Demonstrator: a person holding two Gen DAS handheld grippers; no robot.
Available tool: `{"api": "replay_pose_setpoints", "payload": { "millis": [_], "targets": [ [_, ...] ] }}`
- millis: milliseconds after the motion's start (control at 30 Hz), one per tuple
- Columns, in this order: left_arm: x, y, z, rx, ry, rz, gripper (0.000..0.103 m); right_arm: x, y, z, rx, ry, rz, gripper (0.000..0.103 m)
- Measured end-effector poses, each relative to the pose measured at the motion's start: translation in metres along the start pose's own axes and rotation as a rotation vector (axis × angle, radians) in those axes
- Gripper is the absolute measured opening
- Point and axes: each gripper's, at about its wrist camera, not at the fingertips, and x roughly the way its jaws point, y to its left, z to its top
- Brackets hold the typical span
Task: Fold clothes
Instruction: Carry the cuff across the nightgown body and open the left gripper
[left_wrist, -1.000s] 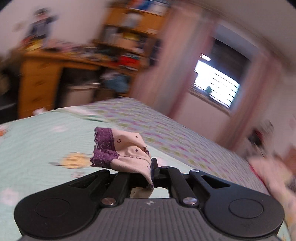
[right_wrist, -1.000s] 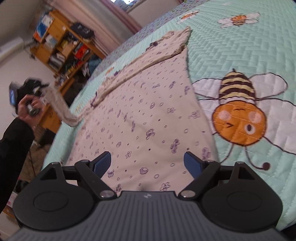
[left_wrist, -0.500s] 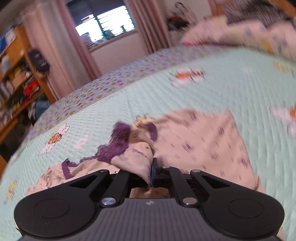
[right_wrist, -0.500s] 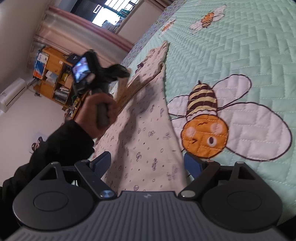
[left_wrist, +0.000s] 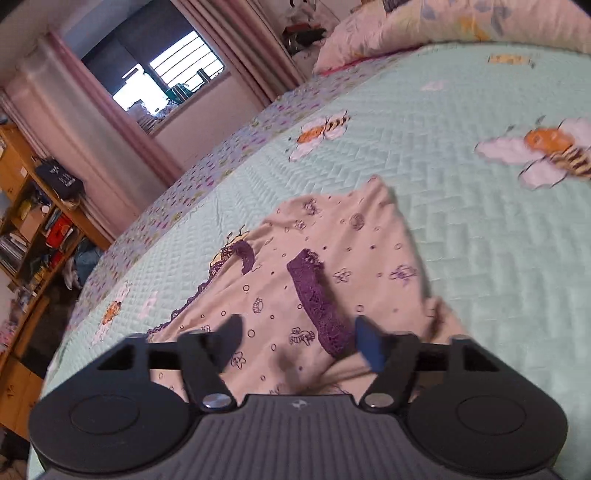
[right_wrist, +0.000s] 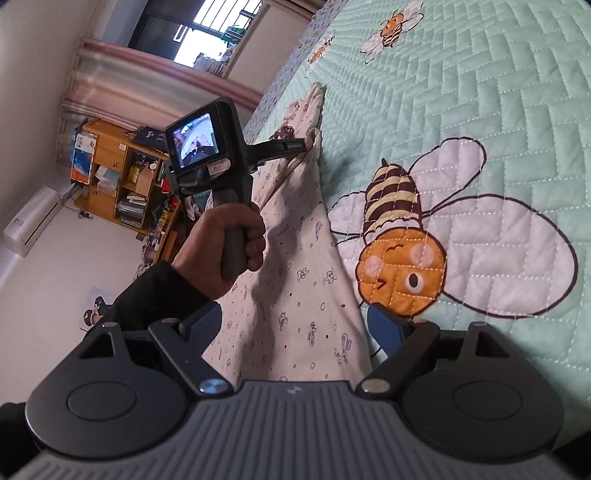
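The cream garment (left_wrist: 332, 266), printed with small purple figures, lies flat on the mint quilted bedspread (left_wrist: 461, 229). In the left wrist view it fills the middle, its far corner pointing toward 12 o'clock and its right edge running down toward 4 o'clock. A purple lace cuff (left_wrist: 317, 302) lies folded onto the cloth, slanting from the centre down toward 5 o'clock, and a second strip of lace trim (left_wrist: 236, 258) follows the left edge toward 8 o'clock.

The left gripper (left_wrist: 299, 341) hangs low over the near part of the garment. Its jaws are opening, now spread wide, with the lace cuff lying between them but neither pad pressing on it. The right finger (left_wrist: 369, 349) sits just beside the cuff's near end.

The right gripper (right_wrist: 295, 326) also stands wide open and grips nothing; the garment's near edge lies below its gap, and its right finger (right_wrist: 386, 328) is over the hem beside the big bee print (right_wrist: 402, 258) at 3 o'clock.

In the right wrist view the person's left hand (right_wrist: 225, 251), in a dark sleeve (right_wrist: 155, 295), holds the other tool at 10 o'clock above the cloth.

Bare bedspread stretches from 12 to 4 o'clock in both views. The bed's border (left_wrist: 177, 206) runs along at 10 o'clock, with shelves (left_wrist: 33, 229) and curtains (left_wrist: 110, 147) beyond; pillows (left_wrist: 443, 26) crowd 1 o'clock
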Motion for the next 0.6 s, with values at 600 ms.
{"api": "replay_pose_setpoints", "payload": {
  "millis": [600],
  "targets": [
    [0.025,0.305,-0.173,-0.841,0.149,0.057,0.082,0.059,0.078,0.078,-0.152,-0.047,0.179,0.087]
  ]
}}
